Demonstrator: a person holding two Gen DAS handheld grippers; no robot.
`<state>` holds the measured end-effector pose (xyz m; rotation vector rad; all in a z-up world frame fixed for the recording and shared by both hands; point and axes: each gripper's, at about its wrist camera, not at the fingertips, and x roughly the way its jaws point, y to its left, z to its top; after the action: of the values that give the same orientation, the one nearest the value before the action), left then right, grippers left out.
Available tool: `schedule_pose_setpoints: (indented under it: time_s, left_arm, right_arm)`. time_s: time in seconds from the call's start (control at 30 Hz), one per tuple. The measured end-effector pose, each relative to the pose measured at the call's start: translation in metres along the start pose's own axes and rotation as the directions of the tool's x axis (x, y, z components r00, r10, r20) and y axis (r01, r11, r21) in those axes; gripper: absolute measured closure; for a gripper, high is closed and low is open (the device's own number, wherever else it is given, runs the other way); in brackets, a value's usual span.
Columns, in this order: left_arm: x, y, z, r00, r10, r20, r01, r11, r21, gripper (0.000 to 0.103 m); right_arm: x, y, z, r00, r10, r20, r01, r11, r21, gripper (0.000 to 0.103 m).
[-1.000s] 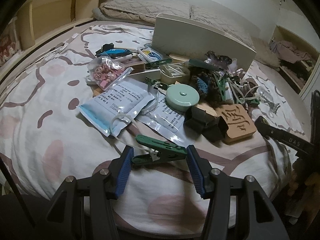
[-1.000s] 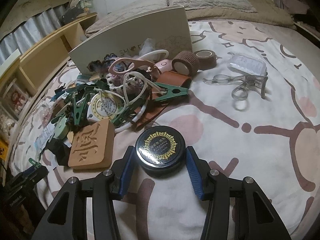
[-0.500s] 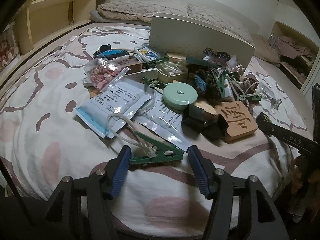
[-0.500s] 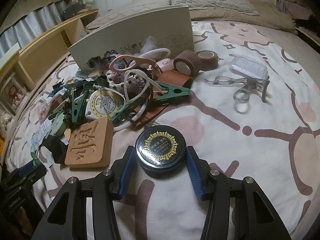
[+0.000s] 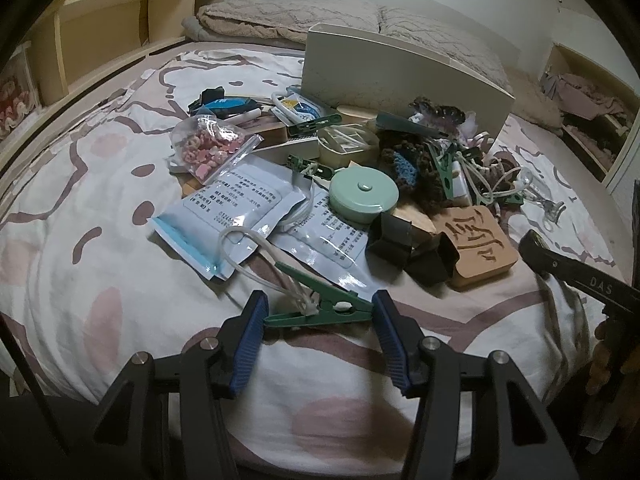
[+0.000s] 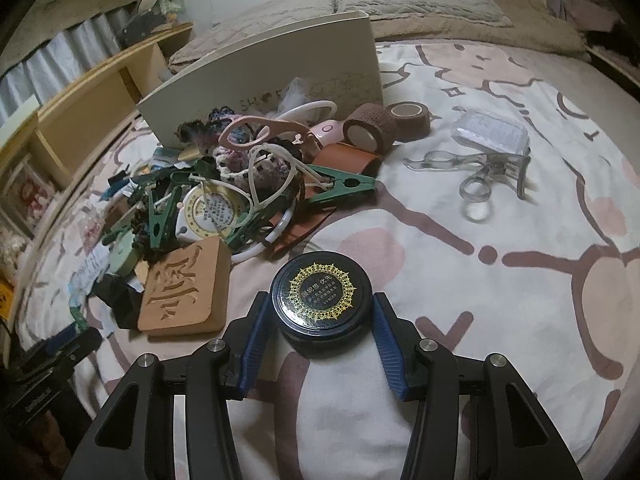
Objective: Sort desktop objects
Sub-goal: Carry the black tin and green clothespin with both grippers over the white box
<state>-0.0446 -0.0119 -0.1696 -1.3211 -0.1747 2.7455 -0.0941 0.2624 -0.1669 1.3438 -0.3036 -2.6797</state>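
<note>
A green clothes peg [image 5: 340, 310] with a white cord loop tied to it lies crosswise between the blue pads of my left gripper [image 5: 318, 308], which is shut on it end to end, just above the bedsheet. In the right wrist view, my right gripper [image 6: 319, 300] is shut on a round black tin [image 6: 322, 292] with a gold pattern on its lid. The pads press on both sides of the tin, near the sheet. Beyond both lies the heap of small objects in front of an upright white box [image 5: 400, 76].
The heap holds a carved wooden block [image 6: 186, 288], a mint round tape measure [image 5: 363, 196], printed white packets [image 5: 236, 212], a bag of pink sweets [image 5: 208, 148] and more green pegs. Brown bandage rolls [image 6: 370, 128] and a clear eyelash curler [image 6: 480, 168] lie right. A wooden shelf [image 5: 100, 32] runs along the left.
The white cord loop has been drawn off the packet toward the peg in the left gripper, and the peg has tilted slightly. The right gripper and its tin look the same.
</note>
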Motion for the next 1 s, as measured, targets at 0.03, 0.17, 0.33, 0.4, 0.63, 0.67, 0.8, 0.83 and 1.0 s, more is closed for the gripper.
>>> schedule_pose_setpoints:
  time_s: [0.03, 0.17, 0.33, 0.4, 0.63, 0.67, 0.8, 0.83, 1.0]
  left_arm:
    - [-0.001, 0.0, 0.0, 1.0, -0.003, -0.001, 0.003, 1.0, -0.002, 0.05]
    - [-0.004, 0.0, 0.002, 1.0, -0.012, -0.001, 0.012, 1.0, 0.002, 0.05]
    - [-0.011, -0.003, 0.005, 1.0, -0.024, 0.013, 0.024, 1.0, 0.014, 0.05]
    - [-0.013, -0.004, 0.007, 0.999, -0.033, 0.016, 0.033, 0.999, 0.013, 0.05]
    - [-0.028, -0.008, 0.015, 0.998, -0.045, 0.046, 0.043, 0.998, 0.038, 0.05]
    - [-0.031, -0.009, 0.017, 0.997, -0.047, 0.053, 0.045, 0.998, 0.04, 0.05]
    - [-0.041, -0.011, 0.024, 0.995, -0.06, 0.074, 0.057, 0.997, 0.042, 0.05]
    - [-0.044, -0.012, 0.026, 0.995, -0.062, 0.078, 0.058, 0.997, 0.046, 0.05]
    - [-0.063, -0.019, 0.035, 0.991, -0.068, 0.112, 0.06, 0.996, 0.073, 0.05]
  right_arm:
    - [-0.001, 0.0, -0.001, 1.0, -0.004, 0.001, 0.004, 1.0, 0.0, 0.052]
    - [-0.007, -0.001, -0.003, 1.0, -0.005, 0.007, 0.005, 1.0, 0.018, 0.053]
    - [-0.017, 0.003, -0.008, 1.0, -0.014, 0.025, 0.013, 1.0, 0.017, 0.053]
    - [-0.021, 0.004, -0.01, 1.0, -0.016, 0.027, 0.015, 1.0, 0.015, 0.053]
    - [-0.035, 0.011, -0.015, 0.999, -0.024, 0.048, 0.024, 1.0, 0.013, 0.053]
    - [-0.037, 0.012, -0.017, 0.998, -0.028, 0.05, 0.027, 1.0, 0.01, 0.053]
    - [-0.046, 0.015, -0.021, 0.998, -0.036, 0.054, 0.036, 0.999, 0.004, 0.053]
    - [-0.049, 0.016, -0.021, 0.998, -0.037, 0.057, 0.037, 0.999, 0.0, 0.053]
    - [-0.068, 0.025, -0.016, 0.995, -0.043, 0.095, 0.045, 0.999, -0.019, 0.053]
